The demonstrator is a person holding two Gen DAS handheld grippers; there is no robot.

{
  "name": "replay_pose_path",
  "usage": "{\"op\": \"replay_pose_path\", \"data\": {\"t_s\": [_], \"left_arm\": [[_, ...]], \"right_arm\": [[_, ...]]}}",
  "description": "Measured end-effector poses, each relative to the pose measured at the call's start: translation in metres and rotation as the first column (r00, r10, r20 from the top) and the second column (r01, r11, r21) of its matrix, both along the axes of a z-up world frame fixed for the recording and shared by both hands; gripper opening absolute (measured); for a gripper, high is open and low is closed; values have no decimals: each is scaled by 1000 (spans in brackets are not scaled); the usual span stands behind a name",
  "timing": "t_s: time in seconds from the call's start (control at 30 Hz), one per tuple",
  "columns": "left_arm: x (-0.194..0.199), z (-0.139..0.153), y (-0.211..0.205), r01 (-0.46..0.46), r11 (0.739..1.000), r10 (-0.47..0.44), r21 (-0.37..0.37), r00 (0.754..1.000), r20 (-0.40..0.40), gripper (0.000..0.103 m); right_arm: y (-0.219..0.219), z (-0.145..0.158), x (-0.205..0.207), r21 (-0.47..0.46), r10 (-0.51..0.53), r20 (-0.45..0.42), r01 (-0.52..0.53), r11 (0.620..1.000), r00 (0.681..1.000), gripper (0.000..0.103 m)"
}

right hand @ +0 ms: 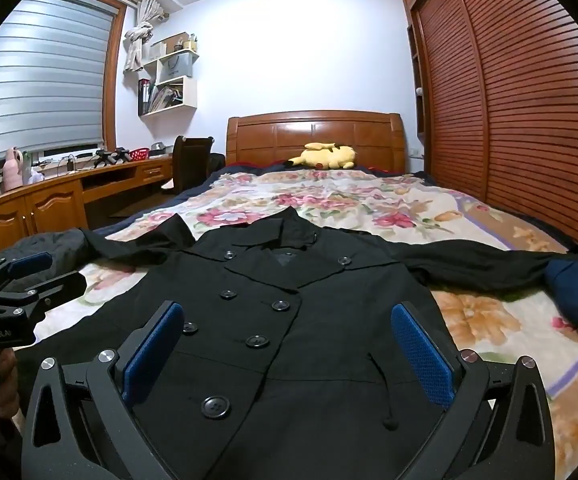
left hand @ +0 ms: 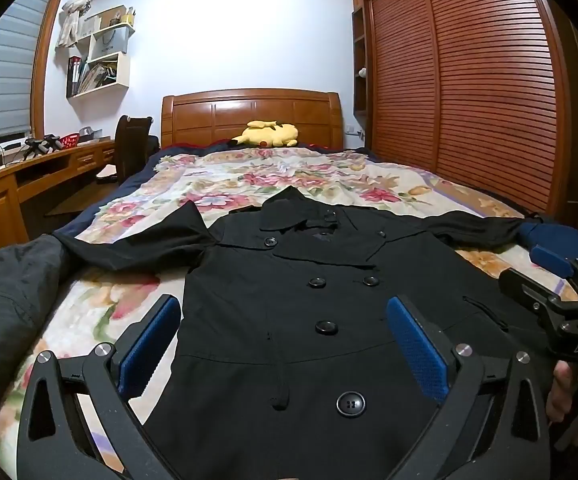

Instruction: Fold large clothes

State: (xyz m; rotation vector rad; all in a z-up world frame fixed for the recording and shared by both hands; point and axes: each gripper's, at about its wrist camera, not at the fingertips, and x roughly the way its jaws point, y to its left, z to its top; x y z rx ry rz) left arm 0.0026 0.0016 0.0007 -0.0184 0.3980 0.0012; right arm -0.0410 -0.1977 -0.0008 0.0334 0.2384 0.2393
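Now a black coat (left hand: pixel 309 300) lies flat, buttons up, on the flowered bedspread (left hand: pixel 249 176), sleeves spread to both sides. Above its lower half, the left gripper (left hand: pixel 283 344) and the right gripper (right hand: pixel 289 350) both hover with fingers spread wide, holding nothing.

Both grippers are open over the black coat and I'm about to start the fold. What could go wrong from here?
1. The coat lies buttoned, double layered; the left gripper may pinch only the top layer, so the fold drags unevenly.
2. One sleeve reaches a dark blue garment near the bed edge; pulling may snag it.
3. The other sleeve ends beside a dark grey jacket, which could get swept along. The right gripper is open too.
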Motion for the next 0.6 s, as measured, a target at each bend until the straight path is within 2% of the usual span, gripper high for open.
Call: {"op": "replay_pose_path", "data": {"t_s": [0.6], "left_arm": [[-3, 2, 0, 0, 1000, 0, 2, 1000, 4, 103]], "right_arm": [[-1, -1, 1, -3, -2, 1, 2, 1000, 1000, 103]]}}
